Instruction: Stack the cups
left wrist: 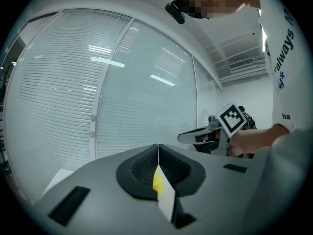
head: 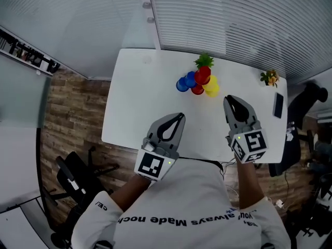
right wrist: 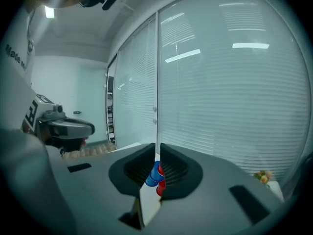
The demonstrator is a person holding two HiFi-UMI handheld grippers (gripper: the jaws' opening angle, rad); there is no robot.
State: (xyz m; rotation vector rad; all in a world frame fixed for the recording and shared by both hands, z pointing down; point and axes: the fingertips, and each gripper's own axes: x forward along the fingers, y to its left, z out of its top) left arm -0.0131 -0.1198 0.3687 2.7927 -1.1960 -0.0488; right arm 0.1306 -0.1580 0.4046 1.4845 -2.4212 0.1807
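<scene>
Diffuse, cool, even light; the cups (head: 199, 82) cast only faint shadows on the bright table (head: 140, 102). Both gripper views show heavy fisheye bending and black corners. Lamp reflections streak the glass (right wrist: 249, 45) in the upper frame. The near foreground is soft.

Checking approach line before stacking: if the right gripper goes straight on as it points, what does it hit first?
Likely the blue cups, then a red cup: both sit dead ahead of the right gripper. Depth is unclear.

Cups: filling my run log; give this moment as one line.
cups clustered, far side of table | left gripper shut, empty | right gripper shut, empty
</scene>
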